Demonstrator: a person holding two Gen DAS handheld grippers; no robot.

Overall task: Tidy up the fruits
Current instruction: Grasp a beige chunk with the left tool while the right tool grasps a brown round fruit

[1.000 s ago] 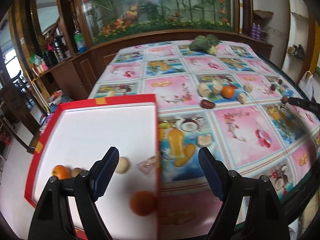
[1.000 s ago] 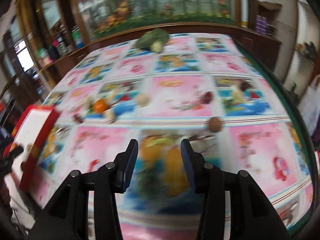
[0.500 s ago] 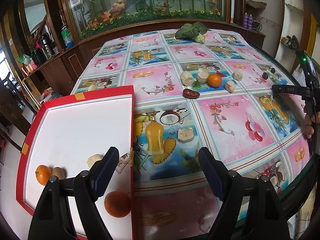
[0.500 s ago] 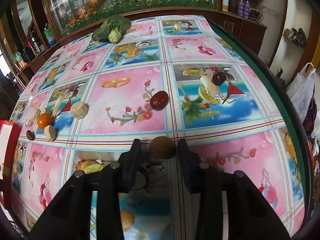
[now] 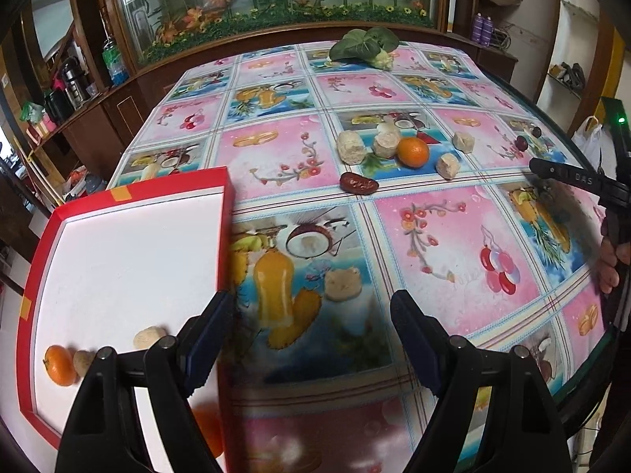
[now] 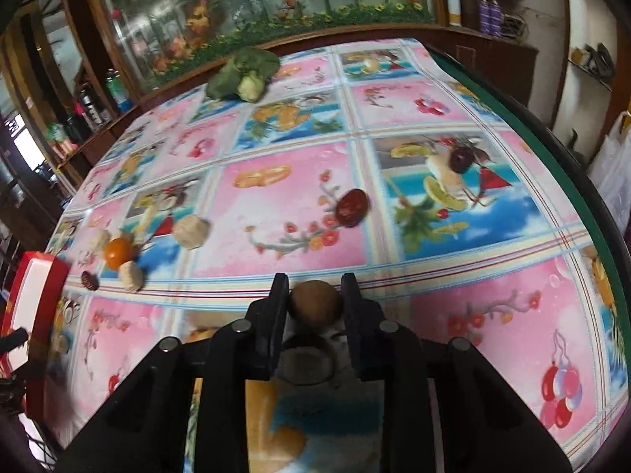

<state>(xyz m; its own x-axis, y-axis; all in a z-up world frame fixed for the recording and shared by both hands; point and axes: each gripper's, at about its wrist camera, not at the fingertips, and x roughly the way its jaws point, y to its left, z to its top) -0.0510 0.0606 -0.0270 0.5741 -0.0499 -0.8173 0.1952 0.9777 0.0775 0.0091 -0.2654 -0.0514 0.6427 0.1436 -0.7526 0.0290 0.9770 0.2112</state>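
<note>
Brown and round, the small fruit [image 6: 314, 303] sits between the pads of your right tool [image 6: 313, 299], whose jaws are closing; both pads look to be touching its sides, though its underside is hidden behind them. Your left tool [image 5: 311, 339] hangs released with jaws narrowing a little on nothing, angled down over the desk [image 5: 453, 236], its left finger [image 5: 205, 339] covering part of the red-rimmed tray [image 5: 224, 213]. That finger half hides an orange [image 5: 207, 421] at the tray's 5 o'clock; another orange [image 5: 59, 364] and two pale pieces lie at 7 o'clock. At the desk's 3 o'clock edge your right hand [image 5: 611, 264] is cut off by the frame. Beyond, at 12 o'clock, a loose orange [image 5: 412, 151], a red date [image 5: 358, 183] and pale chunks wait.
</note>
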